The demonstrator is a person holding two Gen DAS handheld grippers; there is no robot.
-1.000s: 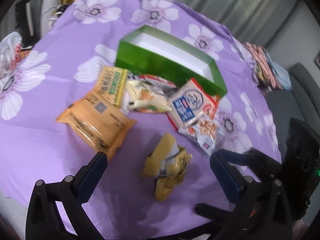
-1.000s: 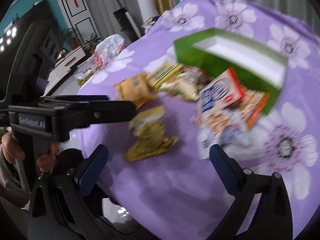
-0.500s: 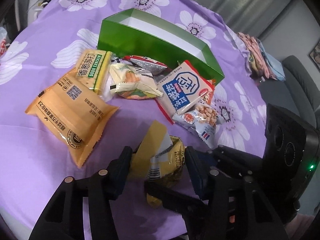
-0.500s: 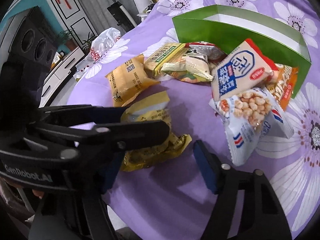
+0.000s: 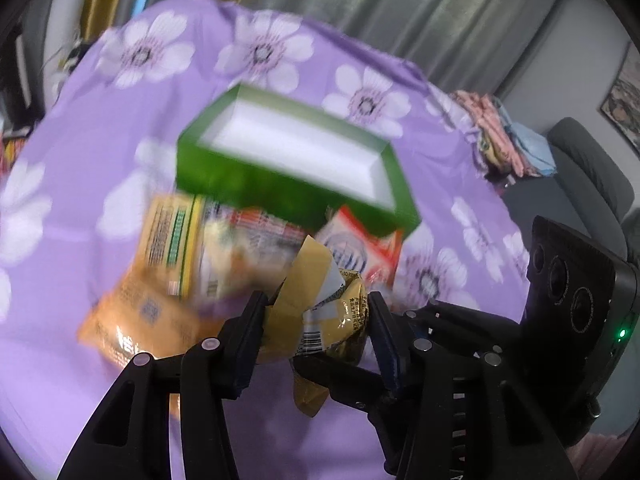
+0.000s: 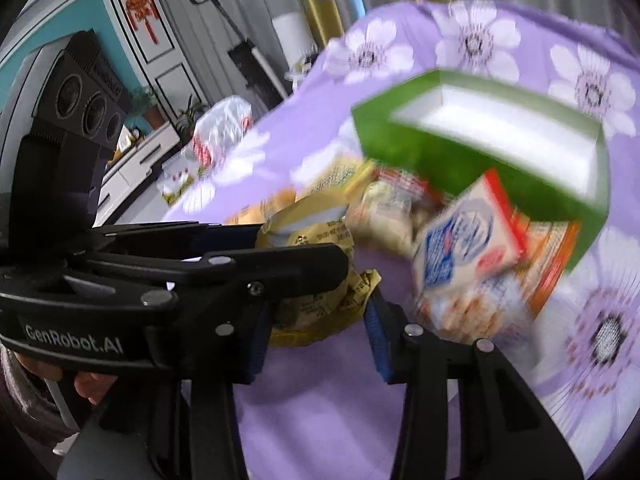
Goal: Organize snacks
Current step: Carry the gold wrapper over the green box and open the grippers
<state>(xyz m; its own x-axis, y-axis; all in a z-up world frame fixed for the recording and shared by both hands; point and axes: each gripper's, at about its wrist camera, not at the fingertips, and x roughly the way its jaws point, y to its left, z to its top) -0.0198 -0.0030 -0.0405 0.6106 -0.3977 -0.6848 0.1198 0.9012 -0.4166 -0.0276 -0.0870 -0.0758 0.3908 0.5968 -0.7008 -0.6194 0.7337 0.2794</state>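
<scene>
A crumpled yellow snack packet (image 5: 340,312) is pinched between the pads of my left gripper (image 5: 316,332), whose jaws are still closing. From the other side my right gripper (image 6: 318,340) grips the packet's lower end (image 6: 312,304), jaws closing too. Its black fingers (image 5: 336,376) cross under the packet in the left wrist view. The left gripper (image 6: 304,242) reaches in from the left in the right wrist view. Beyond stands an open green box (image 5: 288,188) (image 6: 440,160) with a white inside. Before it lie an orange packet (image 5: 136,320), a cracker pack (image 5: 172,232) and a red, white and blue packet (image 6: 464,240).
A purple flowered cloth (image 5: 80,240) covers the round table. Folded clothes (image 5: 492,128) and a grey chair (image 5: 592,168) are off its right side. A white plastic bag (image 6: 220,128) lies at the far left edge. A person's hand (image 6: 88,384) holds the left gripper.
Both grippers went from wide open to closed in on the yellow packet from opposite sides. The packet now sits raised between the pads, and the view is motion-blurred.
</scene>
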